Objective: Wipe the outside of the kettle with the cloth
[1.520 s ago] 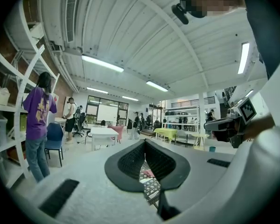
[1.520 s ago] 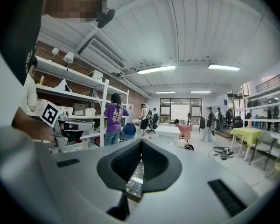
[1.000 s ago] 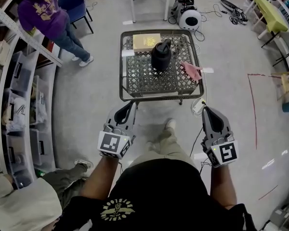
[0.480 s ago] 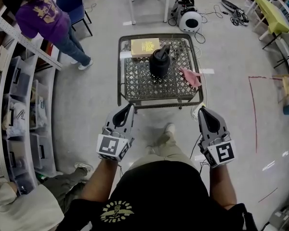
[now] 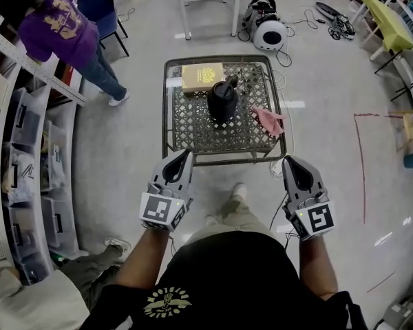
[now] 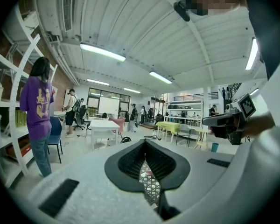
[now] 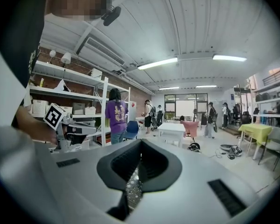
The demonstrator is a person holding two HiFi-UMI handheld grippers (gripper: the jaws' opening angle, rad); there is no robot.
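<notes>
Only the head view shows the rounded black kettle (image 5: 222, 98), which stands at the middle of the dark metal lattice-topped table (image 5: 177, 129). A crumpled pink cloth (image 5: 268, 120) lies near the table's right edge, apart from the kettle, and a flat tan box (image 5: 202, 76) sits at the table's far side. The left gripper (image 5: 188, 154) and right gripper (image 5: 288, 161) hang short of the table's near edge, each with its jaws closed together on nothing. Each gripper view shows just a sliver of the lattice below its closed tips, plus a person in a purple top (image 6: 37, 101) standing off the table's left side.
</notes>
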